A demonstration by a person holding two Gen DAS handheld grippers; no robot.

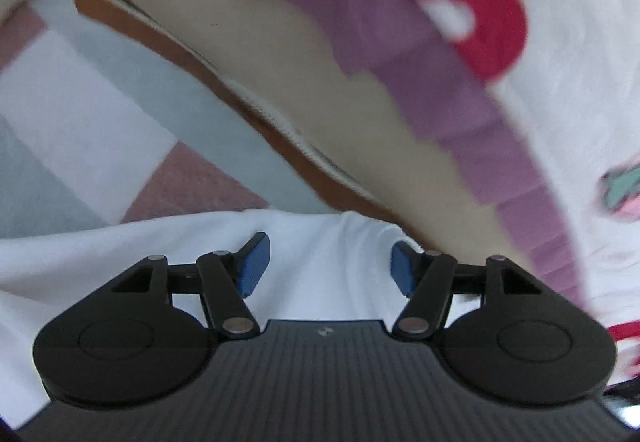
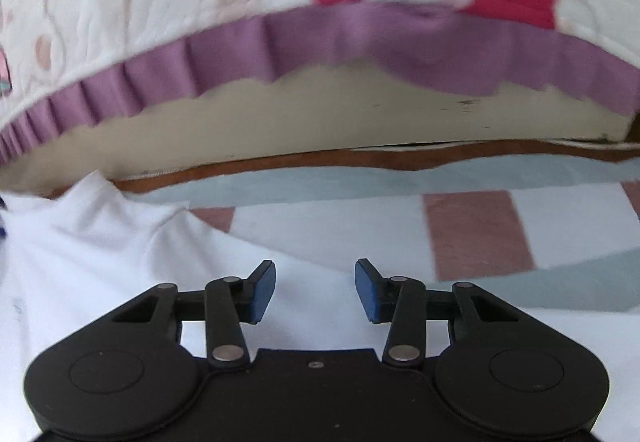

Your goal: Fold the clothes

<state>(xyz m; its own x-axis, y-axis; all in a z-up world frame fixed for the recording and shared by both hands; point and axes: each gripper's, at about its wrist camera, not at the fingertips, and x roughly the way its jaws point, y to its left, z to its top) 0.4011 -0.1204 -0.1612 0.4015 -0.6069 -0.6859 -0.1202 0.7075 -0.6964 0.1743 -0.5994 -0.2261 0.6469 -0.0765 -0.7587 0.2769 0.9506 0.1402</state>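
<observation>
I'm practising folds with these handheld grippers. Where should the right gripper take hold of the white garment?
Judging from the right wrist view, grip the white garment at its raised corner peak near the bed base, coming from the near side. That edge stands free of the floor, so the open right gripper could straddle it.

No readable text, numbers or brand names in either view. Left gripper (image 1: 329,265): a small pale mark on the ribbed black housing, too small and blurred to read. Bed cover (image 2: 160,2): printed red and pink shapes only, no letters made out. White garment (image 2: 100,242): no label seen.
</observation>
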